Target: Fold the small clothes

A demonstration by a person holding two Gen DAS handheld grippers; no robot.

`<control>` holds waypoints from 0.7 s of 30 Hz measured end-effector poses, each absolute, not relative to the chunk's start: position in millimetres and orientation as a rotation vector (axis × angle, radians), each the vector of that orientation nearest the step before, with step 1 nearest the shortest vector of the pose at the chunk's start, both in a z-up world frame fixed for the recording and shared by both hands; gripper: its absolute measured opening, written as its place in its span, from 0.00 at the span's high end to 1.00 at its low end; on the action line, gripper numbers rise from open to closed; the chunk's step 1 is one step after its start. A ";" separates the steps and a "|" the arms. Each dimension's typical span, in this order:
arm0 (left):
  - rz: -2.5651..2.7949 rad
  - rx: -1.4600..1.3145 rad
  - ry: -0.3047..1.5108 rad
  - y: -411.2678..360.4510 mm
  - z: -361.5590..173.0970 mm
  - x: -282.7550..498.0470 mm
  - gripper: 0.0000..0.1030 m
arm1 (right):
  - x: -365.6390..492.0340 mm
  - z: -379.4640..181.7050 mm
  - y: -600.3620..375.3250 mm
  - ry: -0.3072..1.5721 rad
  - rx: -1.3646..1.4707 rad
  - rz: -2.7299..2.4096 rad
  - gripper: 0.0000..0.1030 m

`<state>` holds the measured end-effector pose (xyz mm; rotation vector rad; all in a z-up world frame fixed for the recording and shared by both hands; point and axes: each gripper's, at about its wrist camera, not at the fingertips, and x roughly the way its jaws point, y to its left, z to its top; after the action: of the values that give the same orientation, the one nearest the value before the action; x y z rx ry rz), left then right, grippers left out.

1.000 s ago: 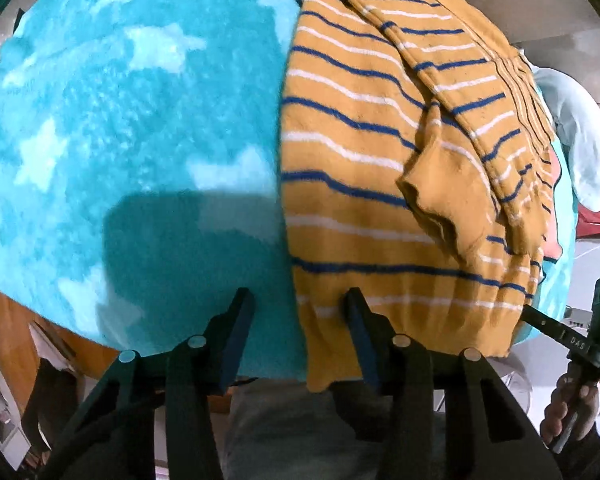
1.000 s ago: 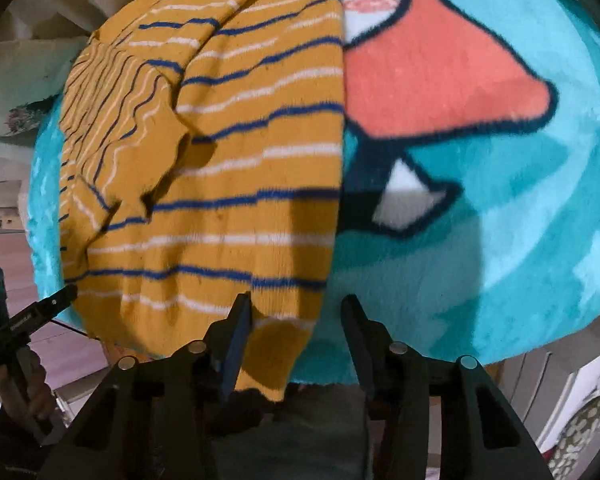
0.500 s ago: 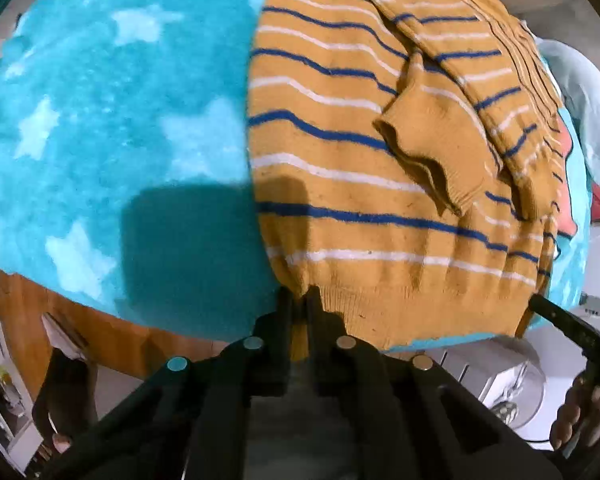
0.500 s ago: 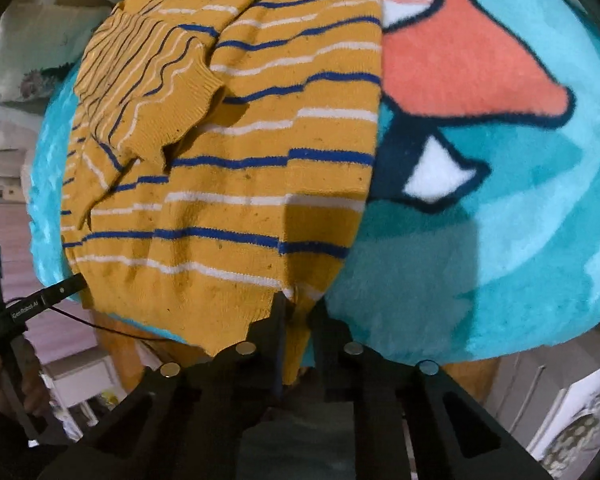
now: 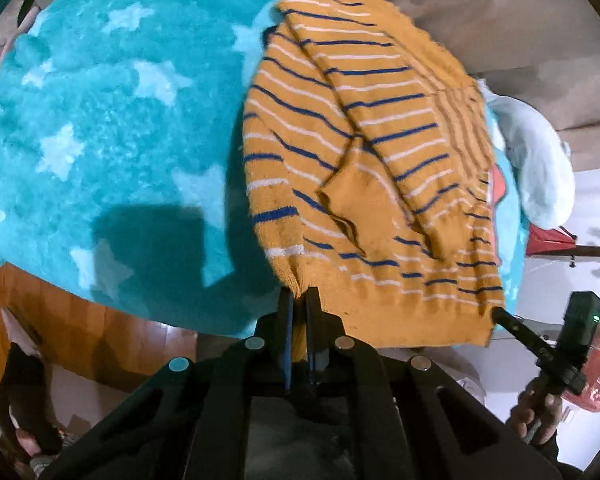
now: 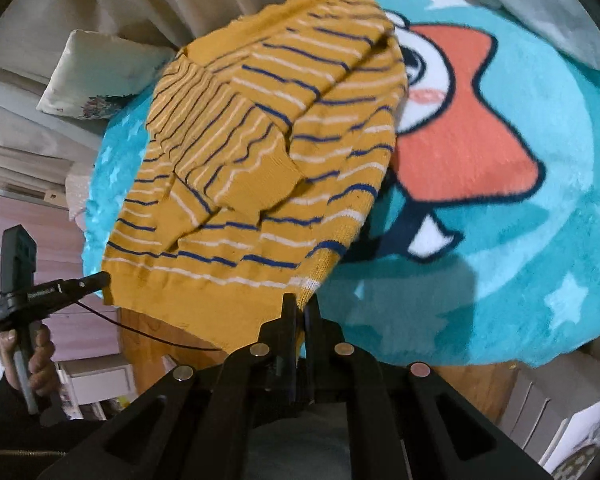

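A small mustard-yellow sweater [image 5: 364,168] with blue and white stripes lies on a turquoise star blanket [image 5: 100,128], its sleeves folded across the body. My left gripper [image 5: 299,298] is shut on the hem's left corner. My right gripper [image 6: 300,304] is shut on the hem's right corner of the sweater [image 6: 260,168]. Both corners are lifted off the blanket [image 6: 500,240], so the hem hangs between the grippers. Each gripper shows in the other's view: the right one [image 5: 504,316] and the left one [image 6: 96,280].
The blanket carries a cartoon figure with an orange shape [image 6: 460,152]. A pale cloth bundle [image 5: 536,168] lies past the sweater. A white pillow [image 6: 100,76] sits at the far edge. Wooden floor [image 5: 60,320] shows below the near edge.
Both grippers went from open at the hem to shut on its corners, then lifted them; the sweater's lower part has risen off the blanket.
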<state>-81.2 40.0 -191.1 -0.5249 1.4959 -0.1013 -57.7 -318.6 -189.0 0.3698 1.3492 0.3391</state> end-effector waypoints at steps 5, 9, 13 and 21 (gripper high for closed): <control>-0.110 -0.503 1.499 33.7 -190.2 -83.4 0.95 | -63.2 -187.9 -328.8 1.333 0.393 0.348 0.96; -0.078 -0.594 1.471 48.8 -183.9 -80.8 0.95 | -64.5 -189.9 -330.7 1.331 0.424 0.364 0.96; -0.106 -0.676 1.378 54.8 -152.7 -60.6 0.95 | -52.9 -171.3 -339.1 1.260 0.471 0.378 0.96; -0.193 -0.716 1.231 57.8 -98.9 42.9 0.96 | 23.5 -123.5 -360.1 1.092 0.558 0.393 0.96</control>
<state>42.9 57.8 -98.9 -0.7159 1.2307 -0.1930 23.5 -360.1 -123.5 0.5583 1.0924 0.3927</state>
